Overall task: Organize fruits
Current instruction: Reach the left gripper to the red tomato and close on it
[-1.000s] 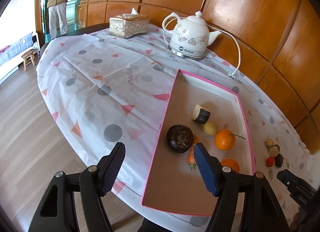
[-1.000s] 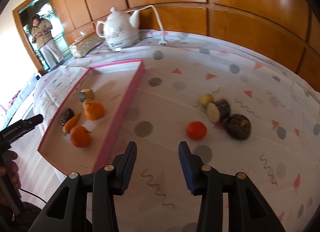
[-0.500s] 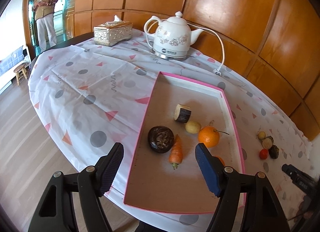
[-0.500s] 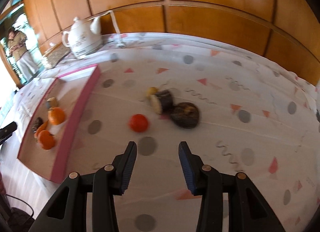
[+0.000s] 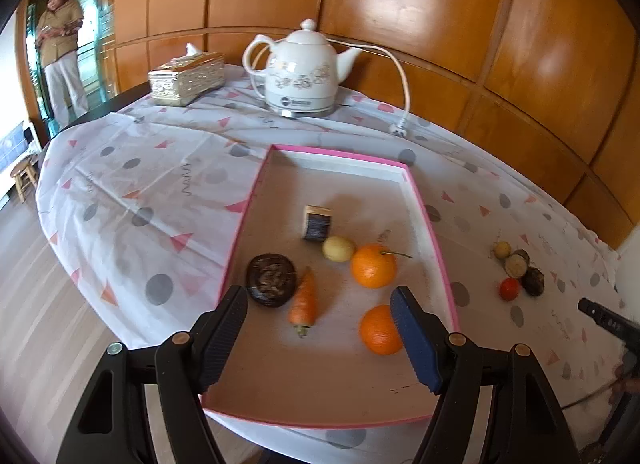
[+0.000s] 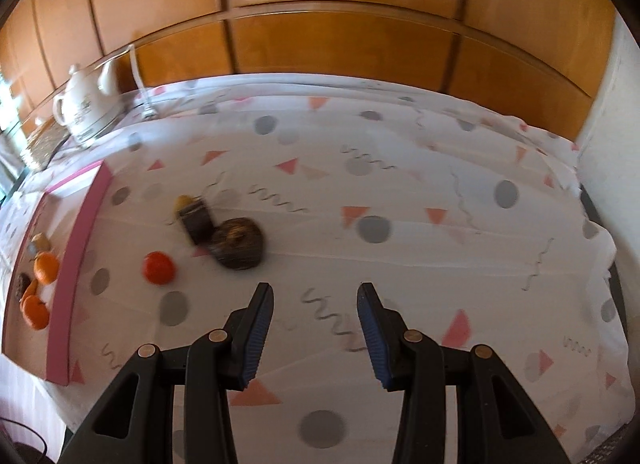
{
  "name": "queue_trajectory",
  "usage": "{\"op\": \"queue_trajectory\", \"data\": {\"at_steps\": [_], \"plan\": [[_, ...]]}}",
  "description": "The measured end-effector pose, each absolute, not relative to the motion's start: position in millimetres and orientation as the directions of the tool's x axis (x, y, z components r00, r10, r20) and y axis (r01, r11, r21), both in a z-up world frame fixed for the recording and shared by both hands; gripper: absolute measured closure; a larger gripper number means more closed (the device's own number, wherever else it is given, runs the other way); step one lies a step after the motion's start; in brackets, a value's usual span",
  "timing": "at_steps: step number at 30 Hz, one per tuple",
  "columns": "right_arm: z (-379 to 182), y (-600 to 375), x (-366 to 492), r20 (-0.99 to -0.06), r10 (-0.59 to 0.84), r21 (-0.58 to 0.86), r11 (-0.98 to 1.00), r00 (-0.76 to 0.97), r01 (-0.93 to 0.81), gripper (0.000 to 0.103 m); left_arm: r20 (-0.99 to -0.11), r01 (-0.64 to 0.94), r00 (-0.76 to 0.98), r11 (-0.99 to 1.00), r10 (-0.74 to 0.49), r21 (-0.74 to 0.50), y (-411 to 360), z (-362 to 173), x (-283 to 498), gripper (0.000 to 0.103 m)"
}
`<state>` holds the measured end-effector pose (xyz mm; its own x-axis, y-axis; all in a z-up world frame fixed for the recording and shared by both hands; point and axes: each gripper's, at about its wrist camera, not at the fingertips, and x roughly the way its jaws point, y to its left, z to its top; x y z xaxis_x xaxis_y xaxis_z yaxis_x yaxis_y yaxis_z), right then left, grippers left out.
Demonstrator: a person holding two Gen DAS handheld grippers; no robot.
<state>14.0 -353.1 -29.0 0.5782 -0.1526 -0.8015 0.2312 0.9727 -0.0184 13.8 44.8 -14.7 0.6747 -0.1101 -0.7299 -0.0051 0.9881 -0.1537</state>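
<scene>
Wood panelling wraps the back of the room, and from the left wrist camera the bench (image 5: 132, 184) wears a white cloth with dots and triangles. Left claw (image 5: 320, 328) hangs over the near end of the pink-edged tray (image 5: 434, 232), jaws apart, nothing between them. Inside the tray: two oranges (image 5: 373, 266), a carrot (image 5: 305, 300), a dark round fruit (image 5: 271, 280), a small yellow one (image 5: 338, 249) and a cut dark piece (image 5: 317, 222). A white kettle (image 5: 302, 72) and a tissue box (image 5: 187, 78) stand behind it; a person (image 5: 60, 48) stands in the doorway.

Over to the right wrist camera, and it's blurred: right claw (image 6: 316, 330) open and empty above bare cloth. Up and left of it lie a red fruit (image 6: 159, 267), a dark round fruit (image 6: 238, 244), a dark cut piece (image 6: 197, 220) and a yellow bit (image 6: 184, 201), clustered outside the tray.
</scene>
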Motion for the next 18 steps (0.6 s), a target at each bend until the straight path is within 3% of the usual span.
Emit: {"op": "queue_trajectory", "data": {"at_steps": [18], "plan": [[-36.6,-439.6,-3.8,-0.826,-0.261,0.012,0.878,0.5,0.479,0.059,-0.733,0.194,0.643,0.973,-0.221,-0.123,-18.4,-9.1,23.0,0.029]]}}
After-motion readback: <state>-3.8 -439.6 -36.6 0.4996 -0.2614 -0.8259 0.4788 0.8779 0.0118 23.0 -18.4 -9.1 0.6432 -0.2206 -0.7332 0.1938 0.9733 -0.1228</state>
